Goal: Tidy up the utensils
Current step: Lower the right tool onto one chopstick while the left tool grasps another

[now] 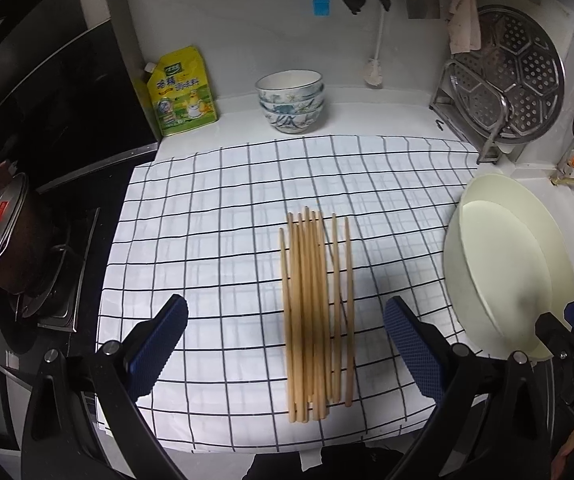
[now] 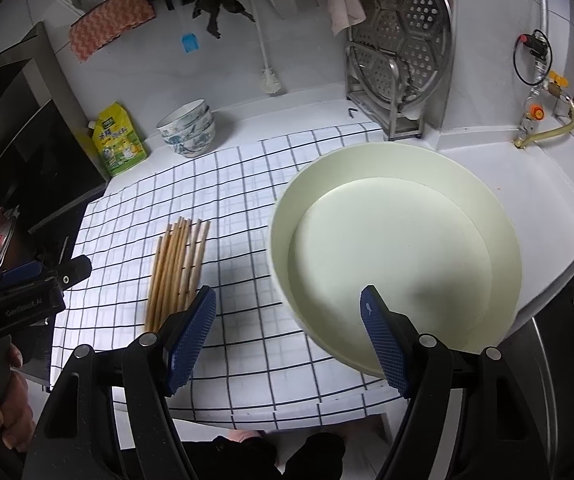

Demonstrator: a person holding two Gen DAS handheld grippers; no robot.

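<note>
A loose bundle of pale wooden chopsticks [image 1: 315, 316] lies lengthwise near the front edge of a white cloth with a dark grid [image 1: 215, 216] spread over the worktop. The left gripper [image 1: 285, 330] hovers over them, jaws spread wide and holding nothing. The right gripper [image 2: 289, 332], equally wide and unloaded, hangs above the near rim of a large, round, pale green basin [image 2: 399, 248] at the cloth's right edge.

The right gripper [image 2: 287, 340] hangs with jaws spread wide over the checked cloth [image 2: 247, 184], wooden chopsticks [image 2: 177, 268] bundled at left, a pale round basin [image 2: 483, 200] at right.
</note>
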